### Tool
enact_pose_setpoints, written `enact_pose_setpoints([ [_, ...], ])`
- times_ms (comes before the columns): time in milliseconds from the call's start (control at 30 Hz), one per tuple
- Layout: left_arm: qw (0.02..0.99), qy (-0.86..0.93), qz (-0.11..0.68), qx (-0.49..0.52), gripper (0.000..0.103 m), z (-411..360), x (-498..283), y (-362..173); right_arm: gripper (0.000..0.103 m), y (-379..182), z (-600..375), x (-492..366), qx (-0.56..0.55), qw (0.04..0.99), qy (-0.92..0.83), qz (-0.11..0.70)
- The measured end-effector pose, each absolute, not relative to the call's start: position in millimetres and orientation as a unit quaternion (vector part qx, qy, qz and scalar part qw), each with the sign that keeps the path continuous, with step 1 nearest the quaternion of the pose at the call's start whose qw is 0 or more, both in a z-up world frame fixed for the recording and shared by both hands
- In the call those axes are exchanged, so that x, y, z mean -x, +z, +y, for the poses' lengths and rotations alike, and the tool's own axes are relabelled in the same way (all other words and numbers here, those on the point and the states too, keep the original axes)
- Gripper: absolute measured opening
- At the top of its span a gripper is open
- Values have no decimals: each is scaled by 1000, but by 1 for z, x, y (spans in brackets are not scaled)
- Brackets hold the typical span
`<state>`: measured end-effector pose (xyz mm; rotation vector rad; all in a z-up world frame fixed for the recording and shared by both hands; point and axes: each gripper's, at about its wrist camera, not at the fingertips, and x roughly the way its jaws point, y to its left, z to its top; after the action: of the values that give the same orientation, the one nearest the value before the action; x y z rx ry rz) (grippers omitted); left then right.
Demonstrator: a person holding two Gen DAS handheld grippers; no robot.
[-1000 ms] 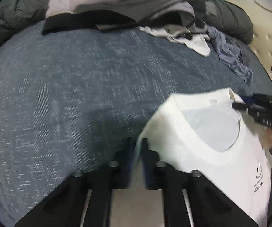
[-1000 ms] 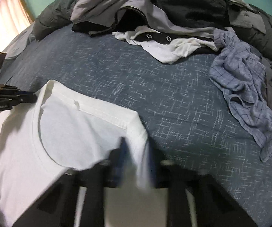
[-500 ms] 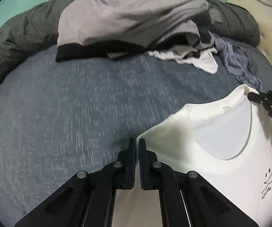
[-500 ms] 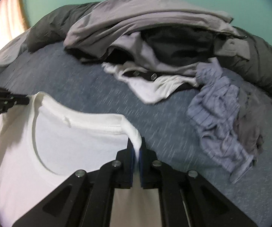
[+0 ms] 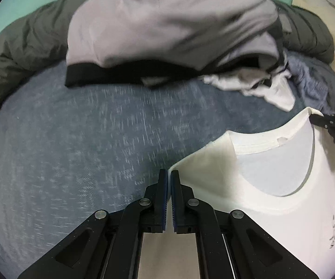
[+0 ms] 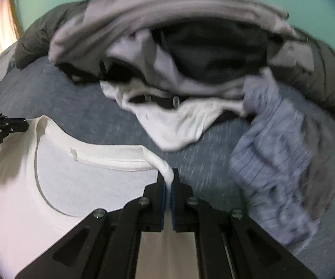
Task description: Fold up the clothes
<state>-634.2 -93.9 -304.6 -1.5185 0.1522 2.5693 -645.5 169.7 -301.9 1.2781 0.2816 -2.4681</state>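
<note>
On blue bedding [image 5: 79,144], both grippers [image 5: 168,174] [image 6: 168,174] pinching white T-shirt [image 5: 272,209] shoulders, striped shirt [image 6: 281,162] clear only rightward

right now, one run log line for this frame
step: fold clothes | left claw: shut on white t-shirt shoulder | right claw: shut on other shoulder | bed

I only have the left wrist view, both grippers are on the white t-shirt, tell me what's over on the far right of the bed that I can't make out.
Observer: In the right wrist view a crumpled blue checked shirt lies on the bed cover, right of the white t-shirt.
Operator: Is the right gripper really pinching fabric?
Observer: Yes. The right gripper is shut on the t-shirt's shoulder edge beside the collar.
Operator: Anything on that small white garment in the pile?
Observer: The crumpled white garment has a dark strap with metal eyelets across it.
</note>
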Motion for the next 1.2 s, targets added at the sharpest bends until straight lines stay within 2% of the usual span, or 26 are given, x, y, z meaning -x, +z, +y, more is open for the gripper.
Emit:
enact_pose_setpoints([
  [100,71,859,50,504,3,-94,632,-318,4,-315,173,650,-465,178,-864,76],
  [233,66,865,43,496,6,-96,633,-314,13,-308,179,651,-457,191,-868,48],
  [300,72,866,15,495,7,-103,634,-306,33,-300,184,649,-451,199,-870,33],
  [333,74,868,3,492,7,-106,634,-300,57,-296,186,649,-447,203,-871,25],
  [367,75,870,-8,486,8,-109,633,-294,63,-291,190,648,-443,208,-872,16],
  [467,75,879,-9,470,10,-114,627,-278,63,-272,204,643,-420,224,-879,-26],
  [667,83,880,-1,468,14,-117,603,-263,63,-262,227,624,-419,203,-885,-7],
  [800,100,872,16,479,15,-113,572,-264,63,-256,270,602,-414,182,-891,-31],
  [933,123,865,-10,486,18,-114,529,-267,63,-246,312,563,-407,165,-897,-49],
  [1000,127,860,-27,494,20,-119,503,-269,63,-240,334,529,-407,170,-894,-80],
  [1200,129,846,-64,513,24,-138,419,-273,63,-239,361,431,-402,174,-892,-107],
])
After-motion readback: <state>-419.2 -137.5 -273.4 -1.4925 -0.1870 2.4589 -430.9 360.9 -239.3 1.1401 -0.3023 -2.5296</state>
